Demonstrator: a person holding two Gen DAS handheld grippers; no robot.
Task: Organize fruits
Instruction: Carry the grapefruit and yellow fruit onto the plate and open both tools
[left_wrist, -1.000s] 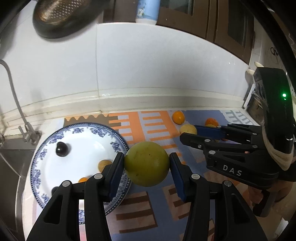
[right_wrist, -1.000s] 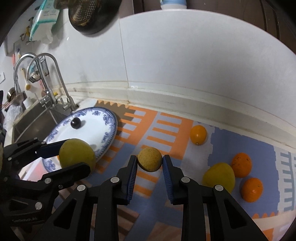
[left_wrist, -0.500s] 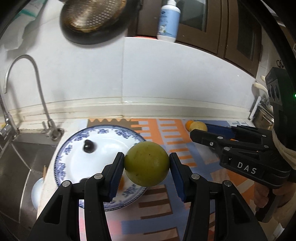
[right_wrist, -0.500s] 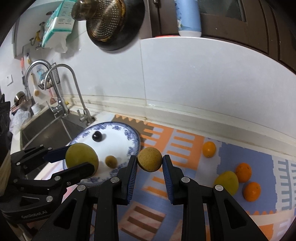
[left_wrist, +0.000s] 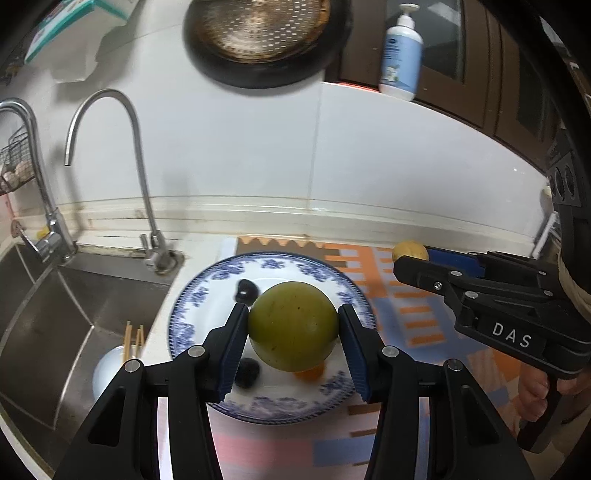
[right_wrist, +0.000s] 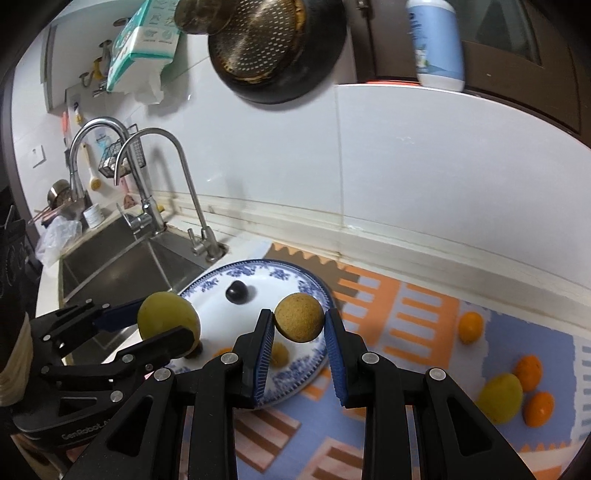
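Note:
My left gripper (left_wrist: 292, 328) is shut on a large green-yellow fruit (left_wrist: 293, 325) and holds it above the blue-patterned white plate (left_wrist: 280, 266). It also shows in the right wrist view (right_wrist: 168, 320). My right gripper (right_wrist: 299, 325) is shut on a small brown-yellow round fruit (right_wrist: 298, 316) above the plate's right rim (right_wrist: 314, 284). The plate holds a dark round fruit (right_wrist: 236, 291), another dark one (left_wrist: 247, 373), a small yellow fruit (right_wrist: 279, 354) and an orange piece (left_wrist: 310, 373). Several loose fruits lie on the mat at the right: a small orange one (right_wrist: 471, 326), a yellow-green one (right_wrist: 500, 397), two orange ones (right_wrist: 529, 367).
A steel sink (right_wrist: 122, 266) with two taps (right_wrist: 162, 177) lies left of the plate. A white bowl with chopsticks (left_wrist: 118, 365) sits in the sink. A pan (right_wrist: 277, 48) and a bottle (right_wrist: 437, 44) hang or stand above the white wall. The patterned mat (right_wrist: 417, 314) covers the counter.
Both grippers have lifted and moved left with their fruits, from over the mat to over the plate. The sink and taps have come into view.

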